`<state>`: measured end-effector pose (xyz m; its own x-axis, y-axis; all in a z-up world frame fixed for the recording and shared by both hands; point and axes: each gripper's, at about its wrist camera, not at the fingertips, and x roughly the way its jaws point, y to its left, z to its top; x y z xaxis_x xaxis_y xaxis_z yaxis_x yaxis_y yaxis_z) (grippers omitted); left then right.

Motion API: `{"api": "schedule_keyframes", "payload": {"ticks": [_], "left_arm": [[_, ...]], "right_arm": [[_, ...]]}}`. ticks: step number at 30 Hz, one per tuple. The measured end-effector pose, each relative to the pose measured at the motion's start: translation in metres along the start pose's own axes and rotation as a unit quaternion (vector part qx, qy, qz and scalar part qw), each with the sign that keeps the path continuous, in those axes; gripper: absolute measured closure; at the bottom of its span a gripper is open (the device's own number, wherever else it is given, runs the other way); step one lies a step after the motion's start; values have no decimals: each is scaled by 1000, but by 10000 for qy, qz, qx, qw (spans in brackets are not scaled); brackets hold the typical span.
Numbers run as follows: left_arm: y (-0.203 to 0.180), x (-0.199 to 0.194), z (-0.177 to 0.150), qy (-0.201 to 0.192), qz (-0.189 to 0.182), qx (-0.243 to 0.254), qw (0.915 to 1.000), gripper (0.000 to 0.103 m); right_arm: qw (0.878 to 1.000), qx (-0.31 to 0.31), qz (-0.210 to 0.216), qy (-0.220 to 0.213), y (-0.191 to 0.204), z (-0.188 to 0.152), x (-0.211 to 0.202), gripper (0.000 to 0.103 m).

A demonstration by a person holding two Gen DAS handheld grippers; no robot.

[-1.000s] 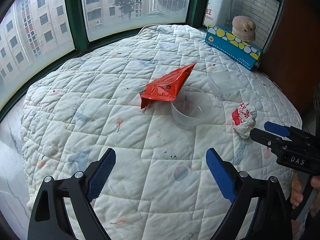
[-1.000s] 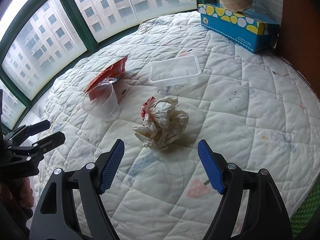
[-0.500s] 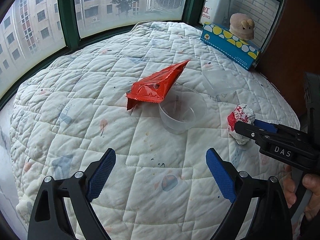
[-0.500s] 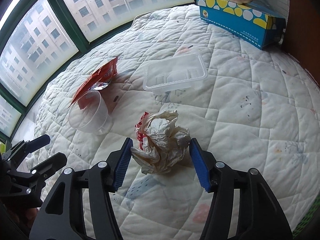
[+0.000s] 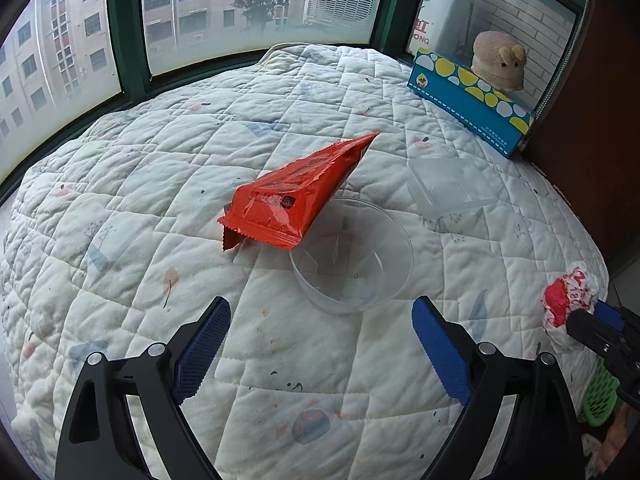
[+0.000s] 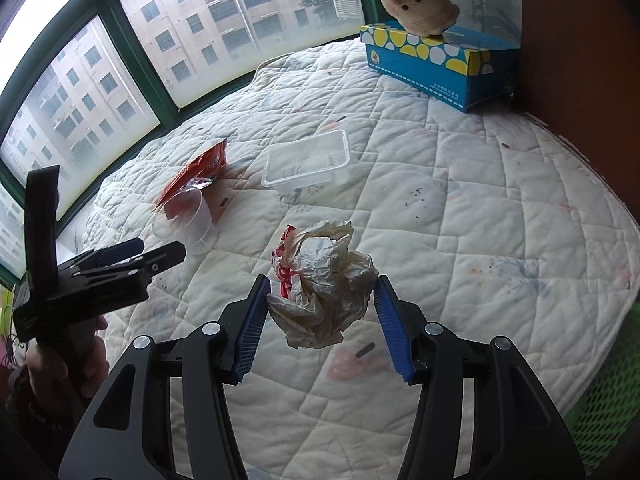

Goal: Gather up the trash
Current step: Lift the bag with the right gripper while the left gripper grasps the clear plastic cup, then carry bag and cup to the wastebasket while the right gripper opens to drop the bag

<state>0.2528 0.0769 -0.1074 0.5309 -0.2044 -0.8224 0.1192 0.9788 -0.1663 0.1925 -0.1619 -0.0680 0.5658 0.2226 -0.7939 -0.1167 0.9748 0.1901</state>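
Note:
My right gripper is shut on a crumpled white and red paper wrapper and holds it lifted above the quilted bed; it also shows at the right edge of the left wrist view. My left gripper is open and empty, just short of a clear plastic cup lying on its side. An orange-red snack bag rests against the cup. A clear plastic tray lies behind. In the right wrist view the cup, bag and tray lie beyond the wrapper.
A blue tissue box with a plush toy on it stands at the back right beside a brown wall. Windows curve round the bed's far side. A green mesh basket sits below the bed's right edge.
My right gripper closed on the crumpled wrapper and lifted it off the quilt. My left gripper moved forward toward the cup and stayed open.

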Motion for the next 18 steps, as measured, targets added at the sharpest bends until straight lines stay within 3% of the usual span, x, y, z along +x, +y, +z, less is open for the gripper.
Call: {"api": "schedule_keyframes", "payload": {"ticks": [11,13,18], "left_arm": [[-16,22,15,-56,142,6,9999,14],[-18,25,16,-42,131,45,9999,27],[-18,30,13,43,47,13,10000,46]], "right_arm": [[9986,493,-170,-116,-38,-30,-36,49],[9981,554,-239,-117,-45,-35,-41,49],[9972,619,-391,-167,-57,-48,-54,49]]}}
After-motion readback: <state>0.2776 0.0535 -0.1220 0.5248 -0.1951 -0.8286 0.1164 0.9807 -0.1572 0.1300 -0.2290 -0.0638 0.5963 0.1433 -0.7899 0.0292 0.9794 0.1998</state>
